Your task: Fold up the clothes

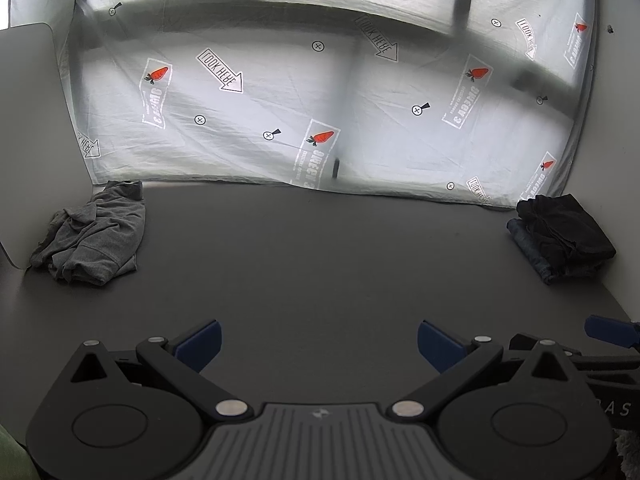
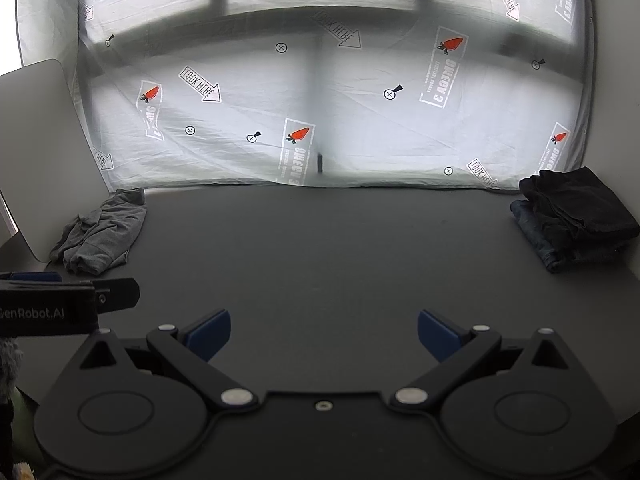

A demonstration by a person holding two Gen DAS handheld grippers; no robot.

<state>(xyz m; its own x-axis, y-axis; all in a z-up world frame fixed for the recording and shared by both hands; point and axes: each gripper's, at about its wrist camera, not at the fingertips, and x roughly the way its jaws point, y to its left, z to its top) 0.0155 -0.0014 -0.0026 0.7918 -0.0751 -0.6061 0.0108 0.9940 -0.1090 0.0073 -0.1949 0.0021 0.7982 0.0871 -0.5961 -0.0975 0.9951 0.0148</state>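
Note:
A crumpled grey garment (image 1: 94,234) lies at the far left of the dark table (image 1: 320,248); it also shows in the right wrist view (image 2: 102,234). A folded stack of dark clothes (image 1: 560,234), black on top of dark blue, sits at the far right, and shows in the right wrist view (image 2: 576,218). My left gripper (image 1: 319,346) is open and empty near the table's front edge. My right gripper (image 2: 324,336) is open and empty beside it. Both are well short of the clothes.
A white printed sheet (image 1: 320,92) hangs as a backdrop behind the table. A light grey panel (image 1: 28,140) stands at the left edge. The right gripper's blue fingertip (image 1: 608,330) pokes in at the left view's right edge; the left gripper's body (image 2: 52,304) shows at the right view's left.

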